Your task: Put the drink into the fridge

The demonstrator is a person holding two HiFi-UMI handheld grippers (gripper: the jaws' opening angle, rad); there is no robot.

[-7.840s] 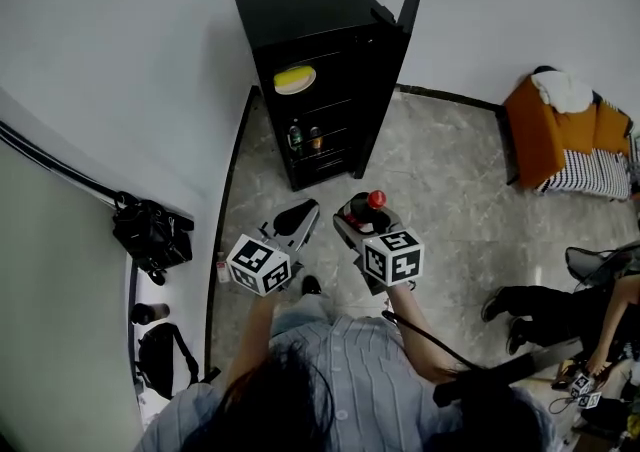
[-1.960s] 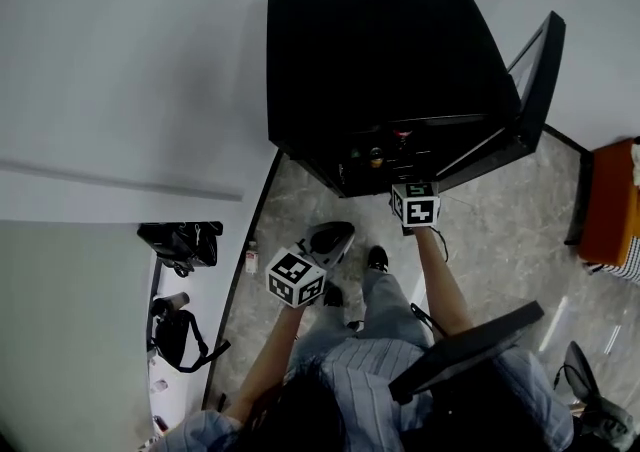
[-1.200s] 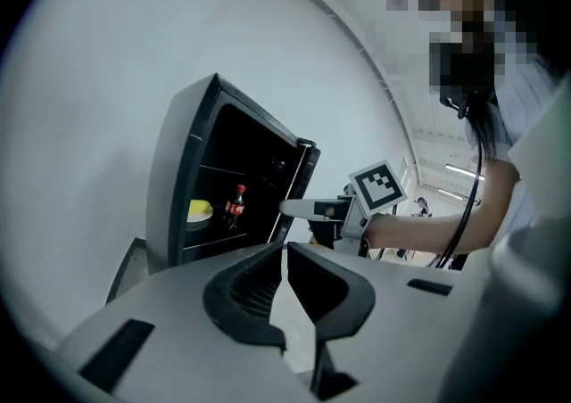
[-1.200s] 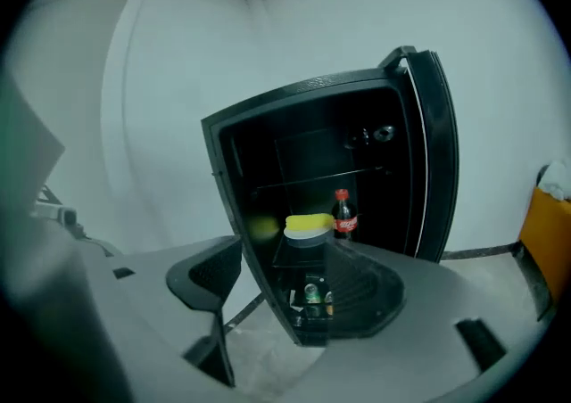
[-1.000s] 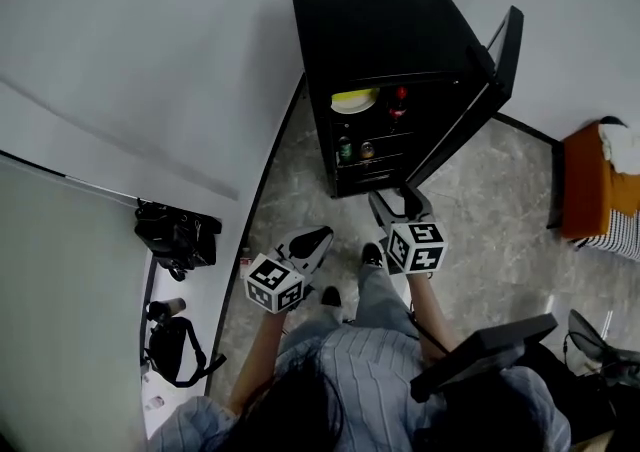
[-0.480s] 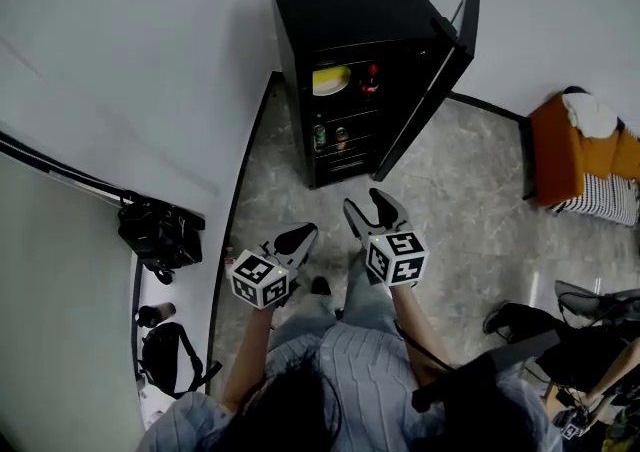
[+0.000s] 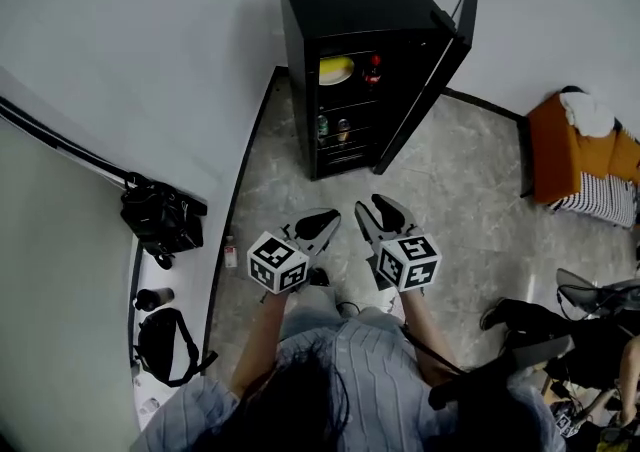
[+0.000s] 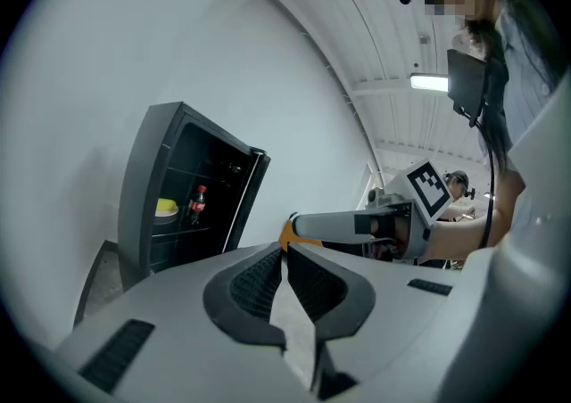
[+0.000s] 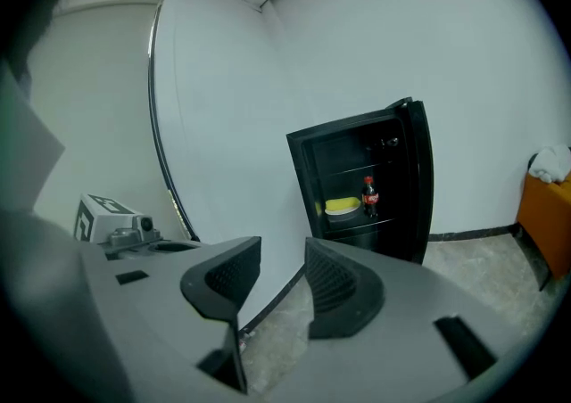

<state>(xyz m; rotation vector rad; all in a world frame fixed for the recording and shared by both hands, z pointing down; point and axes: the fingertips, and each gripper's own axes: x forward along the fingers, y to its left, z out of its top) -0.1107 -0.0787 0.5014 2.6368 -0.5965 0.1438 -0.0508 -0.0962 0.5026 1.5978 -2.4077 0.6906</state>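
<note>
Inside the fridge (image 7: pixel 345 0), on its upper shelf: the drink (image 7: pixel 374 68), a small dark bottle with a red cap and red label, upright and just beside a yellow dish (image 7: pixel 336 70). Fridge door (image 7: pixel 447 55) swung wide open. On a lower shelf of the fridge, two more small containers, too small to tell apart.

Well short of the fridge, over the floor: left gripper (image 7: pixel 325 217), jaws together on nothing; right gripper (image 7: pixel 375 208), jaws partly apart and just been closing, nothing between them.

As for handling, by the look of it: fairly light, a stiff plastic body, smooth and round, so apt to slip or turn under a loose pinch. Tall and narrow too, hence easy to topple against the dish. Best taken around the straight labelled middle, below the shoulder, never by the cap.

With the bottle on the shelf, probably only the door left to shut.
</note>
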